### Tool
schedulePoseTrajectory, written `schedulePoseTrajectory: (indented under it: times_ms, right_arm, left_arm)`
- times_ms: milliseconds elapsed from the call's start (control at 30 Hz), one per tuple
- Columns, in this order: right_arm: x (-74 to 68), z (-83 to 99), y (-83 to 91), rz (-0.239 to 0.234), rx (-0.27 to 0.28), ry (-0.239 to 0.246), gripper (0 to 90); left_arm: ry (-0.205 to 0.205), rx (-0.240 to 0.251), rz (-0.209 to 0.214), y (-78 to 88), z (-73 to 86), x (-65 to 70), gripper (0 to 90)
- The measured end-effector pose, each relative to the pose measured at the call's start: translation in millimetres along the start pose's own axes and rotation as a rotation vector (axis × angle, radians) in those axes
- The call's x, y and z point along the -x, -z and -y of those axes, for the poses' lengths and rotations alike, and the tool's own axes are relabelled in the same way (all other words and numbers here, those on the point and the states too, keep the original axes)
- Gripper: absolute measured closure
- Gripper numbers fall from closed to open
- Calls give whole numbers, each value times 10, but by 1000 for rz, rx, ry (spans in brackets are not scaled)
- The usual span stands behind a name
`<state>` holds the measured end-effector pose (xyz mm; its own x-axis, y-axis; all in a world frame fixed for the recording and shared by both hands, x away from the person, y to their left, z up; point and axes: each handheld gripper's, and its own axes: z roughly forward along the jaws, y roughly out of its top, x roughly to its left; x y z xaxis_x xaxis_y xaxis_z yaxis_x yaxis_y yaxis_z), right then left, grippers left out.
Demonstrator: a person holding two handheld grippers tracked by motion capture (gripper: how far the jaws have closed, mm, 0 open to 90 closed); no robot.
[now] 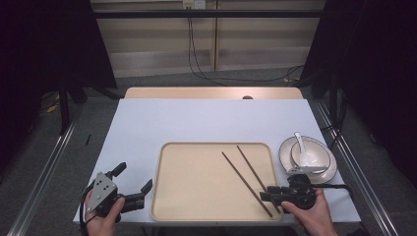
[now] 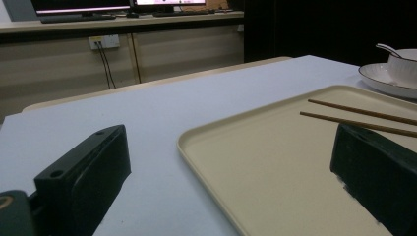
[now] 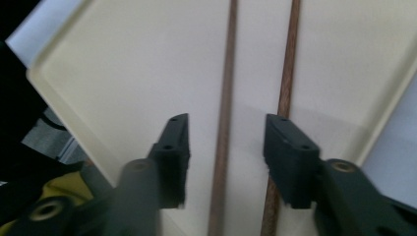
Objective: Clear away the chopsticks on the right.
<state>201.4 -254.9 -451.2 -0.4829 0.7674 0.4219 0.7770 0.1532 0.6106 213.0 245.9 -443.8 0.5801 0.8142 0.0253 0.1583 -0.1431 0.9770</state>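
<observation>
right tongs [image 3: 226, 147], parted, straddle one of two chopsticks [image 3: 223, 118] lying lengthwise on the tray [image 1: 196, 196]; left tongs [image 1: 133, 184] gape, idle.

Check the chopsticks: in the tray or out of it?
In. Both chopsticks lie flat on the tray, side by side; the right tool is open over them, gripping neither.

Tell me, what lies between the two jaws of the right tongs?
In the right gripper view, one chopstick lies on the tray between the open jaws of the right tongs, untouched; the other chopstick passes under the right-hand jaw.
</observation>
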Motion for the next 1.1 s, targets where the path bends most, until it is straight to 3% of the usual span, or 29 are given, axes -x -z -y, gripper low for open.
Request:
schedulePoseTrajectory:
  times_ms: [233,333,367,500,567,667,767,900,1000,1100]
  right_arm:
    - [84,-44,191,13,77,110,219]
    - [167,-45,287,-37,89,137,26]
    - [217,-39,327,-66,112,140,37]
    - [340,-15,448,-53,161,140,62]
    - [406,12,538,-60,227,184,80]
    - [470,47,682,-45,284,239,48]
    - [558,127,805,16,347,285,41]
    - [634,236,893,85,372,283,9]
    - [670,292,932,106,372,295,8]
    - [735,368,968,144,393,327,6]
  left_arm:
    - [6,-11,-2,-5,4,3,16]
    - [5,-15,-6,-4,5,3,16]
    - [7,-14,-6,-5,5,4,16]
    - [12,-18,0,-8,9,8,17]
    - [19,-19,-2,-10,11,10,17]
    - [22,-28,-2,0,15,14,17]
    - [31,-30,-3,9,16,10,16]
    - [40,-35,-6,21,18,14,15]
    - [50,-36,-5,31,21,29,15]
    - [48,-40,-5,57,22,32,15]
